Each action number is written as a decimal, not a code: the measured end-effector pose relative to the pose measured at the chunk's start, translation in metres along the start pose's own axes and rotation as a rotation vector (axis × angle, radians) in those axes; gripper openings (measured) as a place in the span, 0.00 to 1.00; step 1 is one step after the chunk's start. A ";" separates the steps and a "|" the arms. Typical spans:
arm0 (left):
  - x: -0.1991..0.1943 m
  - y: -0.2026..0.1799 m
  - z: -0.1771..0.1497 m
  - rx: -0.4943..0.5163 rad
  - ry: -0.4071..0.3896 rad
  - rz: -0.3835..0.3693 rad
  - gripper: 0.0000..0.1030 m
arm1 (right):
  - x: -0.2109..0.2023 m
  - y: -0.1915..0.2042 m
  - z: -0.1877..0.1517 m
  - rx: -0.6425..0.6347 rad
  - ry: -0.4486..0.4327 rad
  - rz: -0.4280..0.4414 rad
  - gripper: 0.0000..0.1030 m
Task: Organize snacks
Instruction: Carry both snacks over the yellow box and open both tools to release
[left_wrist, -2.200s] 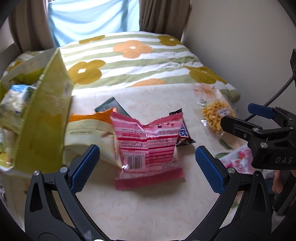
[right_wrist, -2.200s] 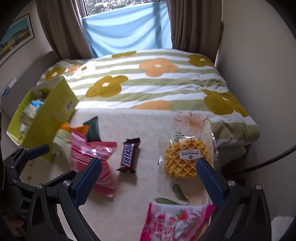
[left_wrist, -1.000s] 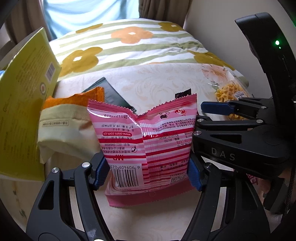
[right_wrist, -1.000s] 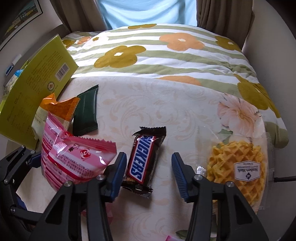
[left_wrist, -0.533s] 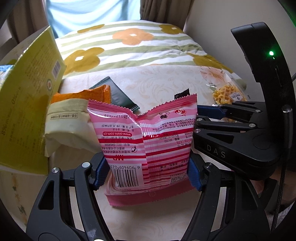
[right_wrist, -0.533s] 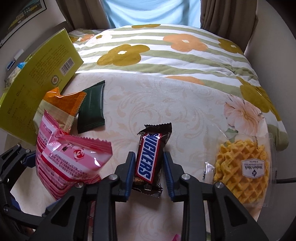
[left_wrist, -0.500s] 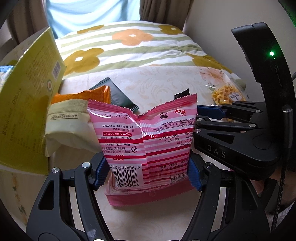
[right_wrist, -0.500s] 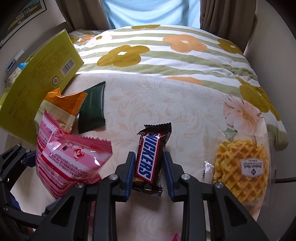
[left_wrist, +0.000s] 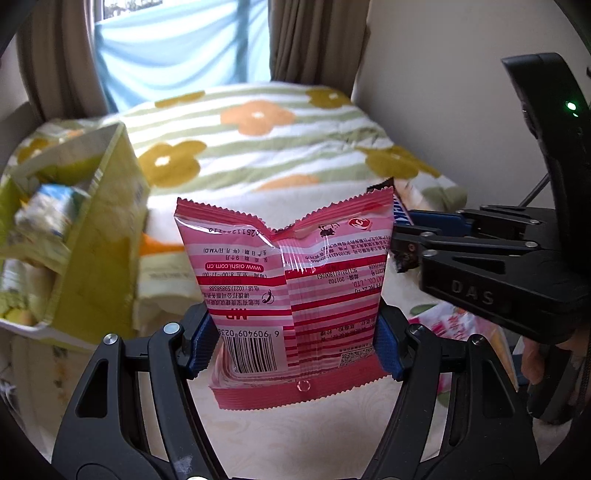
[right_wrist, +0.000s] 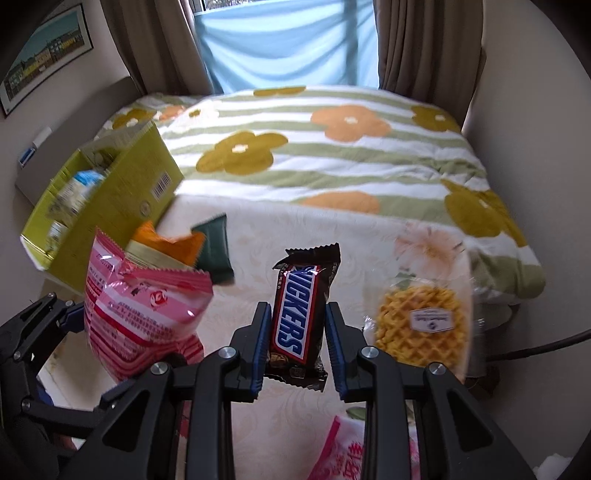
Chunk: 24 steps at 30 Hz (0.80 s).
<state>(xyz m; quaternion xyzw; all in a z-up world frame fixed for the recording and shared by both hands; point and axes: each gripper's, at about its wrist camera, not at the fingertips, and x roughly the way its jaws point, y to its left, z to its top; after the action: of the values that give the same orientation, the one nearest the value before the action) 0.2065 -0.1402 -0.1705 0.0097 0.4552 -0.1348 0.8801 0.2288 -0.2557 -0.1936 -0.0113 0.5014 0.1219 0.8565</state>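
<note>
My left hand-held gripper (left_wrist: 293, 341) clamps a crinkly, glossy pink packet (left_wrist: 291, 284); my right hand-held gripper (right_wrist: 297, 345), tilted downward, pinches a slim, shiny brown Snickers bar (right_wrist: 301, 314).

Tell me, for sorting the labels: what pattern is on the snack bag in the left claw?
Pink bag with red stripes, clearest in the left wrist view.

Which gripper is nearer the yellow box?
Left. The left gripper, shut on the pink bag, is beside the yellow box; the right gripper, holding the Snickers, is farther away.
</note>
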 end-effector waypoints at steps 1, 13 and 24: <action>-0.009 0.002 0.003 0.001 -0.015 0.008 0.66 | -0.008 0.002 0.002 -0.002 -0.013 0.000 0.26; -0.088 0.090 0.044 -0.105 -0.098 0.042 0.66 | -0.082 0.060 0.051 -0.047 -0.157 0.058 0.26; -0.123 0.243 0.065 -0.204 -0.105 0.117 0.66 | -0.060 0.178 0.115 -0.092 -0.202 0.188 0.26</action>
<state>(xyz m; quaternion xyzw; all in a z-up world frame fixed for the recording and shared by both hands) 0.2506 0.1133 -0.0598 -0.0605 0.4186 -0.0363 0.9054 0.2596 -0.0791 -0.0665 0.0088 0.4057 0.2248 0.8859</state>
